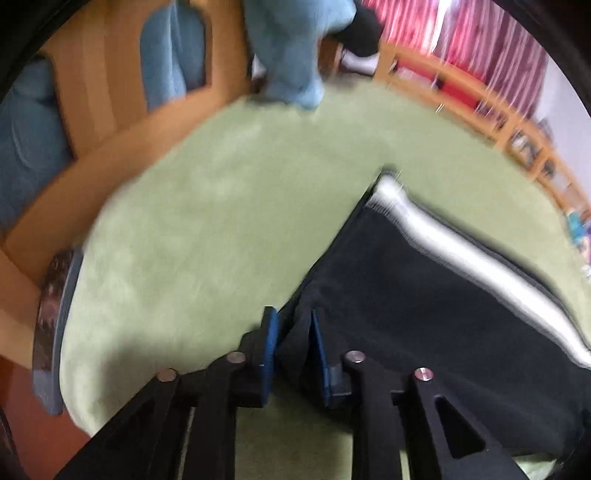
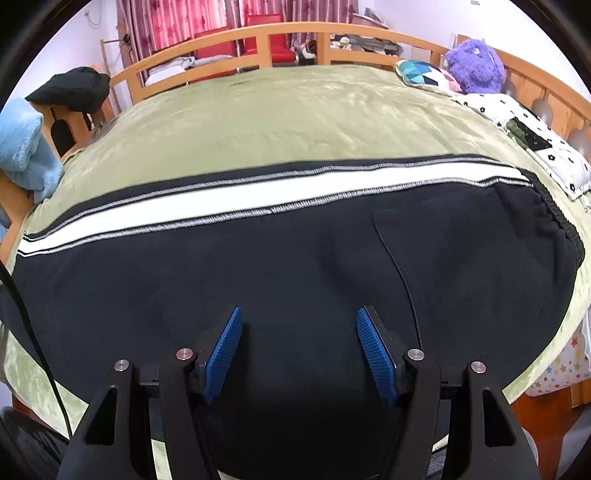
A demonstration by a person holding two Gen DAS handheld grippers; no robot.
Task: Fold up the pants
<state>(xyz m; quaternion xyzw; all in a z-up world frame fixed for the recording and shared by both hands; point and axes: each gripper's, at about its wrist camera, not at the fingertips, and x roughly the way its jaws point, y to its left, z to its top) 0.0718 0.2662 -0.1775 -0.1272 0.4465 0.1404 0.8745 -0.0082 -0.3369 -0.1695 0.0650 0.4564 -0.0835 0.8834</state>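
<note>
Bedroom, wooden-railed bed, green blanket (image 2: 280, 110). Item: black pants (image 2: 295, 258), white side stripe (image 2: 240, 197), lying flat along the blanket's near edge, elastic waistband to my right. My left gripper (image 1: 293, 345): jaws nearly closed, pinching the pants' edge near the leg end. My right gripper (image 2: 299, 345): jaws wide, empty, above the cloth. Risk, as I judge it: soft fabric slipping from the thin pinch.

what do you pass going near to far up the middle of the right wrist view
right gripper with jaws open → black pants → white side stripe → green blanket → wooden bed rail → red chairs → pink curtains
</note>
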